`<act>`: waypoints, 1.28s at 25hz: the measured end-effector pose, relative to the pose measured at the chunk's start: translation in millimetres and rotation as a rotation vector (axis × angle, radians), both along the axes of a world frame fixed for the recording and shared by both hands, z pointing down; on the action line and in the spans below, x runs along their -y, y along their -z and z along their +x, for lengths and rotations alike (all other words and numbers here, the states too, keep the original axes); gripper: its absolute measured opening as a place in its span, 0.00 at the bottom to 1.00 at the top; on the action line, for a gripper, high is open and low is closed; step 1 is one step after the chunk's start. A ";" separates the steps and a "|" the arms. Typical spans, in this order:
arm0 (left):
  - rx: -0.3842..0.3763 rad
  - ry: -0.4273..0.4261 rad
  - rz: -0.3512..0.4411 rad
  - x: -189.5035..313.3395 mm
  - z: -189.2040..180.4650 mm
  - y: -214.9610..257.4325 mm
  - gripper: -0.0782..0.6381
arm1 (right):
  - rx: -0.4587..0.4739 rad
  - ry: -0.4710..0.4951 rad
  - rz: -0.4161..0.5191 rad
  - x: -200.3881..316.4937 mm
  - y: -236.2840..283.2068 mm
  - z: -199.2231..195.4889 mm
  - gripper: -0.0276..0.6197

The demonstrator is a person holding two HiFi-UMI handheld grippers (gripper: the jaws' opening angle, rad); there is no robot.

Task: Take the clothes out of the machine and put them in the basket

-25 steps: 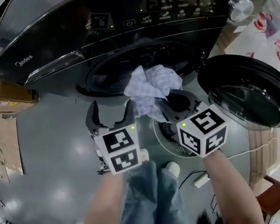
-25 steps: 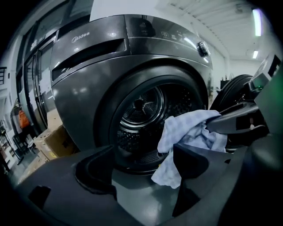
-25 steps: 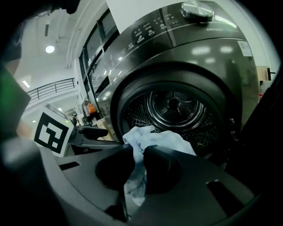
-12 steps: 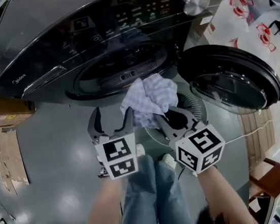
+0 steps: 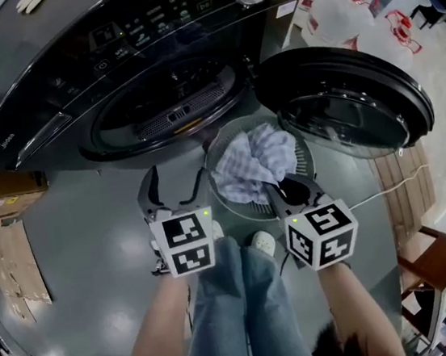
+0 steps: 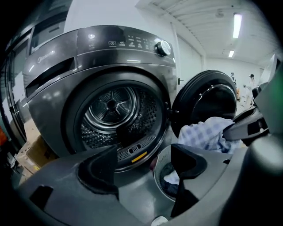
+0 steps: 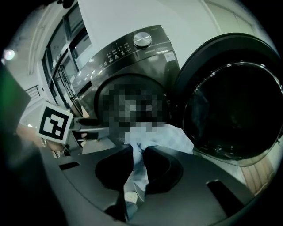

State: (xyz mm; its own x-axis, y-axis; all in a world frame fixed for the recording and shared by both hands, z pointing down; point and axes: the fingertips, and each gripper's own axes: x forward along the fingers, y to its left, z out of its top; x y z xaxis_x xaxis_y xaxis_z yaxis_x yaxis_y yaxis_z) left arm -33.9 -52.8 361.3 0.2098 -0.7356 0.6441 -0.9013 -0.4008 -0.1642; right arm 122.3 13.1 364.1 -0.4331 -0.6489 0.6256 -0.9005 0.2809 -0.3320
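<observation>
**Inspector:** What had changed over the last second?

**Technician:** The checked cloth [image 5: 254, 157] had been at the mouth of the machine [image 5: 71, 79]. It now hung over the basket [image 5: 229, 131], which stood on the floor [image 5: 91, 231] just in front of the opening and beside the open door [image 5: 344, 108]. The right gripper [image 5: 284, 189] had carried it there. Its fingers [image 7: 112, 170] were clenched on a fold of the cloth, which ran up between them.

**Inspector:** And the left gripper [image 5: 174, 179]?

**Technician:** Its fingers stood apart with nothing between them. It was near the basket's left side, pointing toward the drum [image 6: 110, 110].

**Inspector:** What did that mean for the task?

**Technician:** By judgement, the transfer of this item was nearly complete. Only the release into the basket remained.

**Inspector:** Give the count.

**Technician:**
- Machine: one, with one door swung fully open.
- Basket: one.
- Checked cloth: one, in the grasp.
- Dark laundry [image 6: 169, 187]: already in the basket, with a pale piece on it. The number of pieces could not be told.
- Grippers: two.
- Items in the drum: none visible in the left gripper view. Its lower front was hidden.
</observation>
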 end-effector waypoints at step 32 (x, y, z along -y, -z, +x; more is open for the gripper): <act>0.015 -0.139 -0.120 -38.7 33.8 57.8 0.63 | -0.298 -0.054 -0.580 -68.1 -12.7 45.5 0.58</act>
